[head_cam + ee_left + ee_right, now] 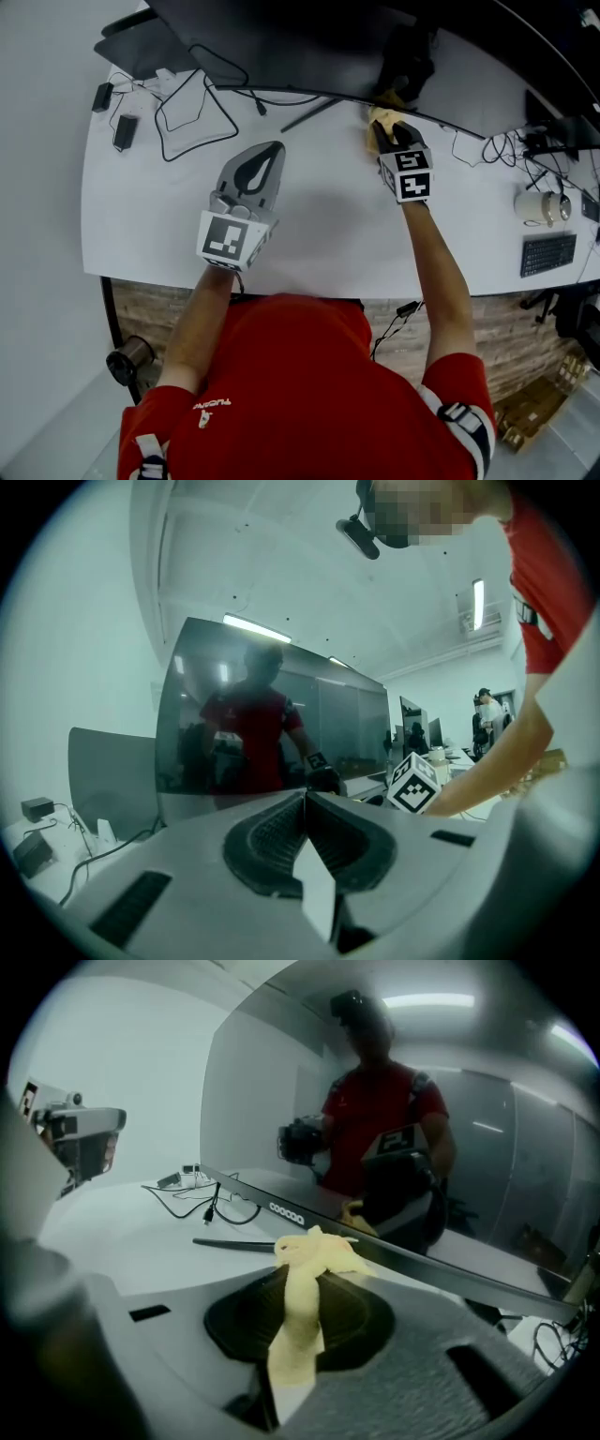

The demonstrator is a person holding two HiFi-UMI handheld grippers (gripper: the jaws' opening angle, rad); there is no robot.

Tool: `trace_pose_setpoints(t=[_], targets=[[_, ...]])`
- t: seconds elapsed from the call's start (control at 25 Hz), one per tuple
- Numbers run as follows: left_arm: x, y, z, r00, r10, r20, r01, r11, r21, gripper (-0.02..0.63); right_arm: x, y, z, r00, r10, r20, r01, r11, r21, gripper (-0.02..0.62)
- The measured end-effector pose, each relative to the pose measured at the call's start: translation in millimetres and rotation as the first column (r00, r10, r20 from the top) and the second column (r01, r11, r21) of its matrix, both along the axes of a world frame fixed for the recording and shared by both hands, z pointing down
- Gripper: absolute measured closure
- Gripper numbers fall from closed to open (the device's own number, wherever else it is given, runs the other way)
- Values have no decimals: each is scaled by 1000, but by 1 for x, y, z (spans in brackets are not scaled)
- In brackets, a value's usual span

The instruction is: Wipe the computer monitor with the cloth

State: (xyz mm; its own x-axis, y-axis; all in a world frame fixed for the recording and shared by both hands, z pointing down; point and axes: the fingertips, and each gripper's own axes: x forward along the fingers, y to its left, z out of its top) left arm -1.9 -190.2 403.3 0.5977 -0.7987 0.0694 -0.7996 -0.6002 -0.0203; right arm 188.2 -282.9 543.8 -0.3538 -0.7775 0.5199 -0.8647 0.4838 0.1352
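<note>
The right gripper's (302, 1279) jaws are clamped on a yellow cloth (315, 1252). The cloth's bunched end pokes out past the tips, right at the lower edge of the dark monitor (441, 1119). In the head view the cloth sits at about 1 o'clock from the middle of the white desk (328, 234). The left gripper (305, 808) has its jaws pressed together with nothing between them. It is over the desk at 8 o'clock from the right one, well apart. Black cables (192, 117) loop at 10 o'clock. A white cup (536, 206) and a keyboard (547, 254) lie at 3 o'clock.
</note>
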Motion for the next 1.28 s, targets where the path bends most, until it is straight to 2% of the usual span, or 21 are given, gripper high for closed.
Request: trace_pose_setpoints(t=[0.72,0.84,1.08,1.28], targets=[[-138,-2,3,999,-36,0,36,999,-3,597,-194,-16,-12,994,-99,42,98,995,35,525],[-157,0,6,999,-43,-7,43,998,34,597,-224,-18,-15,991,-125,45,123,991,45,525],[-190,3,6,997,-71,2,71,997,-2,597,-273,-25,-16,986,-158,54,155,987,53,525],[-209,5,10,996,-84,-6,84,996,7,597,-307,-30,-17,980,-185,68,181,982,57,523]])
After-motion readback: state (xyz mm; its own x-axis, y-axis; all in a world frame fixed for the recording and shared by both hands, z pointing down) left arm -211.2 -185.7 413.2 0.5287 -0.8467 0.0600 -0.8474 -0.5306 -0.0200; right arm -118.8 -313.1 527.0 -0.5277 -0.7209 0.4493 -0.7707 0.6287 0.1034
